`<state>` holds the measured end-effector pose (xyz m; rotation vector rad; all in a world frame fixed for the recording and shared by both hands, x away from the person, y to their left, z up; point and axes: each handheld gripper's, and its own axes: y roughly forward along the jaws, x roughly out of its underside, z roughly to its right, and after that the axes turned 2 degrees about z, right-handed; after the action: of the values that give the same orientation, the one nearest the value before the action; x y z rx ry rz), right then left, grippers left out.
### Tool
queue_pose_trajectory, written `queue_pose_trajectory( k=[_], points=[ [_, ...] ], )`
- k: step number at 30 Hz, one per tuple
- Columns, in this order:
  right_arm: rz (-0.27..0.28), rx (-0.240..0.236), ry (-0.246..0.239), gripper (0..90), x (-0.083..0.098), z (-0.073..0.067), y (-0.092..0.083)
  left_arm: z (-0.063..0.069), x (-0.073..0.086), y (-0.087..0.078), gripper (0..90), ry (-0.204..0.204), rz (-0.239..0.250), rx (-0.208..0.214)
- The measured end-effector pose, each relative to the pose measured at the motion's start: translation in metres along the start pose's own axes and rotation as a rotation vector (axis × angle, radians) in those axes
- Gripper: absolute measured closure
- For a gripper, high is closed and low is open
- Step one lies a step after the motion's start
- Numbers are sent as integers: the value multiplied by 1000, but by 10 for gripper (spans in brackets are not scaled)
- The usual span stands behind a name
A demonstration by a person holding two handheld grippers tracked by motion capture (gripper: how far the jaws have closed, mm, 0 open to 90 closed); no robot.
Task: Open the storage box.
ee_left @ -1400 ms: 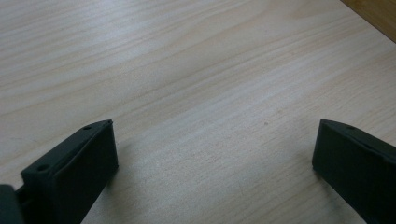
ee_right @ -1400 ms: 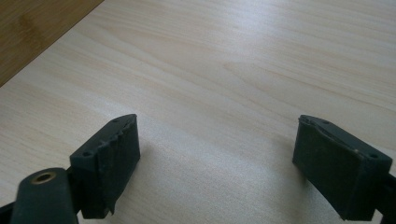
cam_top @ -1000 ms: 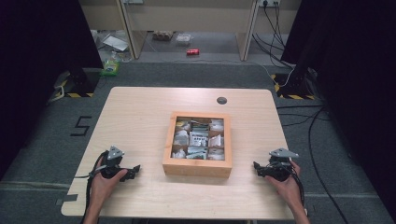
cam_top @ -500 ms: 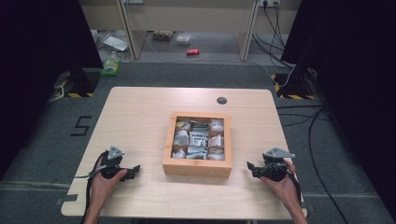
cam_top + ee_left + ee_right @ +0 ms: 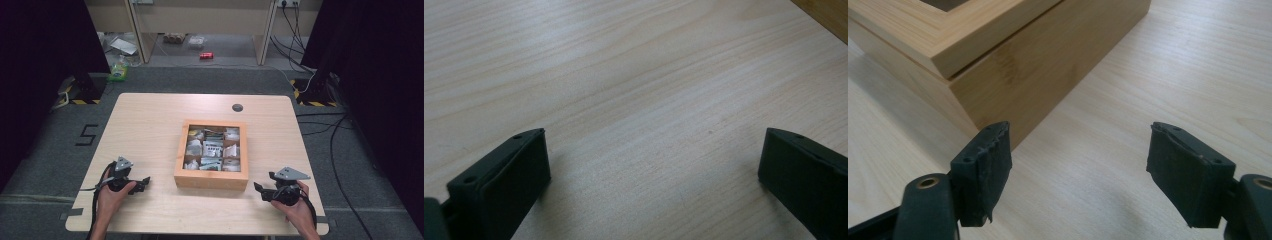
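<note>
Since the earlier frames the right gripper (image 5: 261, 188) is sliding in along the desk's near edge toward the wooden box (image 5: 211, 176), and its jaws have just been closing a little, though they are standing well apart with nothing between them. That box is sitting at the middle of the desk (image 5: 150, 125), a touch toward the near edge, its framed lid shut over compartments holding what look like small sachets (image 5: 212, 148). In the right gripper view the box's near right corner (image 5: 983, 90) is lying just beyond the jaws, with the seam under the lid showing as a dark line. The left gripper (image 5: 141, 183) is resting near the desk's near left corner, well apart from the box, jaws open over bare wood. Opening the lid is probably the step in hand; doing it well likely means catching the lid's lip above the seam, not the box wall, while the left gripper is steadying the base.
</note>
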<state>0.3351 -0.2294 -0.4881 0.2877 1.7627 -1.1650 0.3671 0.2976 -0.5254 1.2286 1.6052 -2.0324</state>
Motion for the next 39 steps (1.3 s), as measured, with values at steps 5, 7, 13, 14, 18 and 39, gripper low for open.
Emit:
queue_pose_trajectory(
  k=[5, 7, 13, 14, 18, 39],
  points=[
    [-2, -17, -3, 283, 0, -1, 1, 0, 0, 0, 0, 0, 0, 0],
    [-2, -32, -15, 289, -2, -4, 0, 0, 0, 0, 0, 0, 0, 0],
    [1, -67, -47, 295, -7, -15, 0, 0, 0, 0, 0, 0, 0, 0],
    [-2, -71, -55, 297, -7, -16, 0, 0, 0, 0, 0, 0, 0, 0],
    [-2, -83, -63, 302, -8, -21, 1, 0, 0, 0, 0, 0, 0, 0],
    [78, -124, -107, 497, -19, -37, 11, 0, 0, 0, 0, 0, 0, 0]
  ],
)
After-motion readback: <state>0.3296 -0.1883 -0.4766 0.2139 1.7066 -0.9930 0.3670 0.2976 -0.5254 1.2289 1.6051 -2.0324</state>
